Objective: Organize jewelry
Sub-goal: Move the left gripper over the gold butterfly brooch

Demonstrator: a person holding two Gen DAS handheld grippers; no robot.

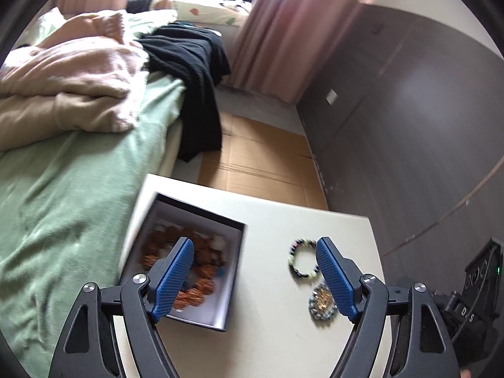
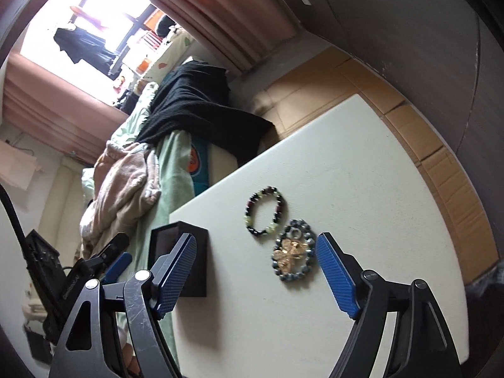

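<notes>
I hold my left hand-held gripper [image 1: 253, 275] and my right hand-held gripper [image 2: 256, 271] over the white worktop [image 2: 362, 189]. Both have their blue jaws wide apart, and nothing is between them.

Two pieces of jewelry lie on the worktop, not yet put away. One is a bracelet of dark and pale green beads [image 2: 266, 211]. Touching it, or just beside it, is a ring of grey-blue beads with a gold charm in the middle [image 2: 293, 253]. My right hand-held gripper is nearest that one.

To do this well, I think I should come down slowly, put one jaw on each side of the bead ring, and squeeze softly so the beads do not roll or slip away.

The open dark box with a pale inside [image 1: 234, 233] sits at the worktop's edge by the green bed [image 1: 63, 189]. Brown and orange bead strings [image 1: 201, 252] lie in it already, a bit blurry.
</notes>
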